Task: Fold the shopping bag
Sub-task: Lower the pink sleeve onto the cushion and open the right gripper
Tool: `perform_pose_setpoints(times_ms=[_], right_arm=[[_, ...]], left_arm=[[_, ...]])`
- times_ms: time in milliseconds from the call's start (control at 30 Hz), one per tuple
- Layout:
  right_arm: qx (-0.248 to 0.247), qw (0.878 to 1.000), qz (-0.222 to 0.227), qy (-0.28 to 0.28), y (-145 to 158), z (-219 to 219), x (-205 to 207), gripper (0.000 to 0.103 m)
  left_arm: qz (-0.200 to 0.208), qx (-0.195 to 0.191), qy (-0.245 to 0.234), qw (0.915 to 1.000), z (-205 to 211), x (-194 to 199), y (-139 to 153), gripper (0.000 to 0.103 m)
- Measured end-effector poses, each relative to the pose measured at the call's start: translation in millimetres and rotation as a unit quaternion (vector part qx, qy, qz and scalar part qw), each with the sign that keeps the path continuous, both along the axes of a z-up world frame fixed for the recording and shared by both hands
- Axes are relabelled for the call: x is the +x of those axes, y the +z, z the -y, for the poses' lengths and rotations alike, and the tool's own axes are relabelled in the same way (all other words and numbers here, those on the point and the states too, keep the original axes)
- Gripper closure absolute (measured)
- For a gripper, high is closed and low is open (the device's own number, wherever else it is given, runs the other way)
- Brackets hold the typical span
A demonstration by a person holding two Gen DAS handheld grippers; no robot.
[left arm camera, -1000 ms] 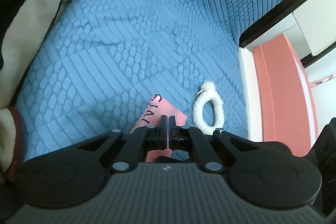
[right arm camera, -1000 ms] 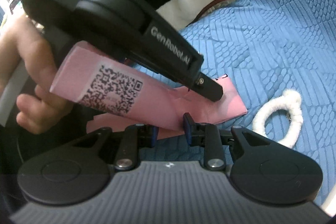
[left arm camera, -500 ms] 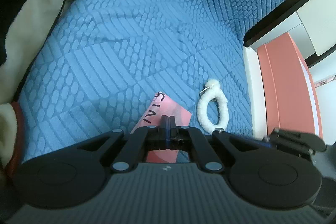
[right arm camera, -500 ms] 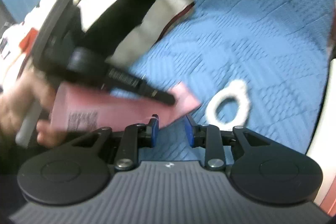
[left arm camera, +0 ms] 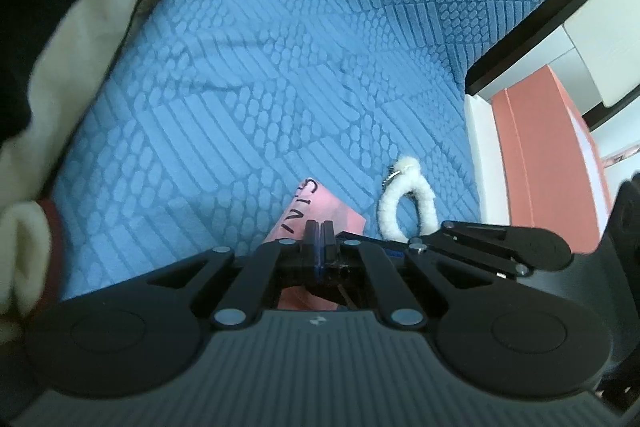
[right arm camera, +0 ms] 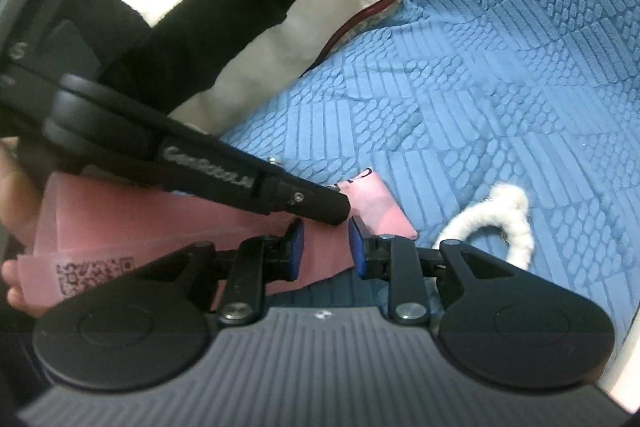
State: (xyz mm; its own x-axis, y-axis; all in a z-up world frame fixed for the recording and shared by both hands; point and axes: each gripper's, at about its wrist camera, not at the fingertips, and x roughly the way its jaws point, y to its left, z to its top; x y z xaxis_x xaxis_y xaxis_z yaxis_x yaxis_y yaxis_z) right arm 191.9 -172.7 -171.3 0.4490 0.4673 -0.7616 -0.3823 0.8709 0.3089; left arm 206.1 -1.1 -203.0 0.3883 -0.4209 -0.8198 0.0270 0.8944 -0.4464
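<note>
A pink shopping bag (right arm camera: 160, 223), folded into a long strip with a QR code near one end, lies on the blue textured cover (right arm camera: 480, 107). My left gripper (right arm camera: 336, 211) is shut and its tip presses down on the bag near the far corner. The left wrist view shows the same shut fingers (left arm camera: 319, 239) over the bag's lettered corner (left arm camera: 320, 203). My right gripper (right arm camera: 326, 247) straddles the strip just below that tip. Its jaws are closing, with the pink bag between them and a gap still showing at both blue pads. A hand (right arm camera: 16, 187) holds the left gripper's handle.
A white fuzzy ring (right arm camera: 516, 219) with a small metal clip lies on the cover just right of the bag (left arm camera: 424, 195). A black, white and red blanket (right arm camera: 240, 7) is heaped at the back left. An orange box (left arm camera: 540, 167) stands past the cover's right edge.
My right gripper swung out away from the bag half a second ago and has come back close over the strip, beside the left gripper's tip. The left gripper kept still.
</note>
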Motion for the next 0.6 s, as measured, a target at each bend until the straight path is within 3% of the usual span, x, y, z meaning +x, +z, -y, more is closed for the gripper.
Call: perform_pose_setpoints(times_ms=[400,600], right_arm=[[0.003,1.0,-0.007,0.007,-1,0,4,0.077],[0.028,0.999,-0.019,-0.012,-1,6,9,0.077]], left_arm=[[0.04,0.035,0.025,0.9983,-19,-40,46,0.102],[0.016,0.056,0.002,0.9983,-2,-53,28,0.102]])
